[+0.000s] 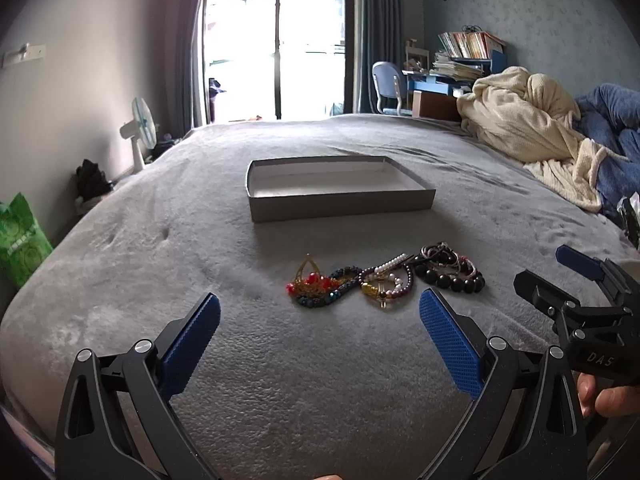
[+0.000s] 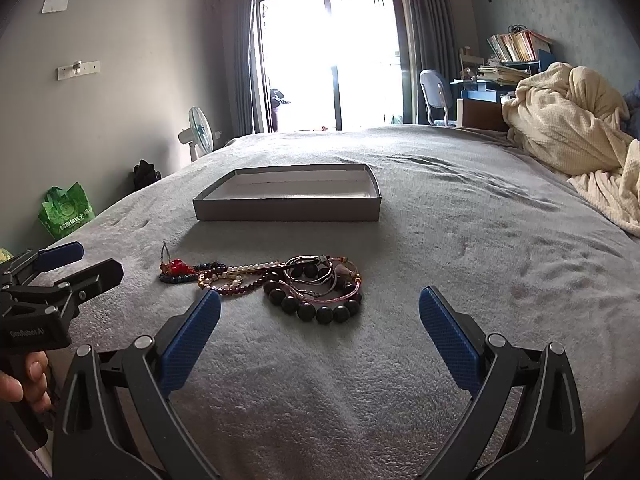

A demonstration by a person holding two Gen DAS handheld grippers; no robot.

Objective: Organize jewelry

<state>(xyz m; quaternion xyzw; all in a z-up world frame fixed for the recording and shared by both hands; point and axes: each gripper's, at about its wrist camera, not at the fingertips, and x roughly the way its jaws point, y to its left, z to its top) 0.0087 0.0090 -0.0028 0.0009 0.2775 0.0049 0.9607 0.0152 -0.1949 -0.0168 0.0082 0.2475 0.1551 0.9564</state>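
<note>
A pile of jewelry (image 1: 384, 280) lies on the grey bed cover: a gold and red piece (image 1: 310, 278), a pearl and purple bead string (image 1: 386, 276), a black bead bracelet (image 1: 452, 276). The pile also shows in the right wrist view (image 2: 280, 280). A shallow grey box (image 1: 340, 204) with a white inside stands behind it, empty; it also shows in the right wrist view (image 2: 288, 210). My left gripper (image 1: 320, 308) is open and empty, just short of the pile. My right gripper (image 2: 320, 304) is open and empty, near the black beads (image 2: 320, 310).
A cream blanket (image 1: 528, 128) and blue bedding (image 1: 616, 132) are heaped at the right of the bed. Left of the bed are a fan (image 1: 140, 128) and a green bag (image 1: 20, 236). A desk with books (image 1: 460, 68) stands at the far wall.
</note>
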